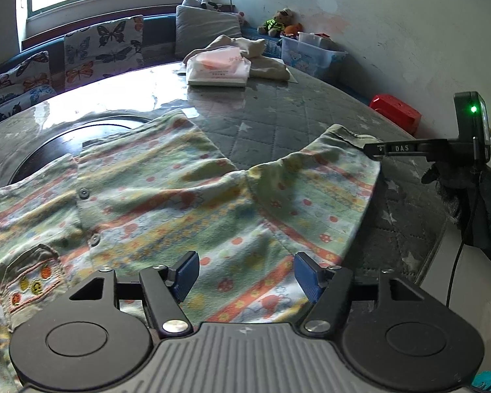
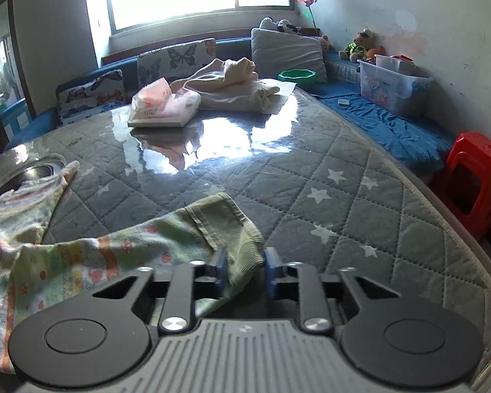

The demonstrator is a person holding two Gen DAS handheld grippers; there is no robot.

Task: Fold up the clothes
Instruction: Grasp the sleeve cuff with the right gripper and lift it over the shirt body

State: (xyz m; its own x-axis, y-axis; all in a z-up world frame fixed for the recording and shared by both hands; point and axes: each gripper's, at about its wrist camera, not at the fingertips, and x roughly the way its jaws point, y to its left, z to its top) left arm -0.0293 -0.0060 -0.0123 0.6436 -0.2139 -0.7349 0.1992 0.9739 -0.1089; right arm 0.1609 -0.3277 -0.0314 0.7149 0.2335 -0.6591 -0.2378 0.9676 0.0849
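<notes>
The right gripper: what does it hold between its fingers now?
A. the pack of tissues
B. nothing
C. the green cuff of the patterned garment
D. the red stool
C: the right gripper is shut on the green cuff of the patterned garment.

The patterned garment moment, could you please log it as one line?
left gripper: open above patterned garment | right gripper: shut on sleeve cuff | surface: quilted table cover | fold: not done
</notes>
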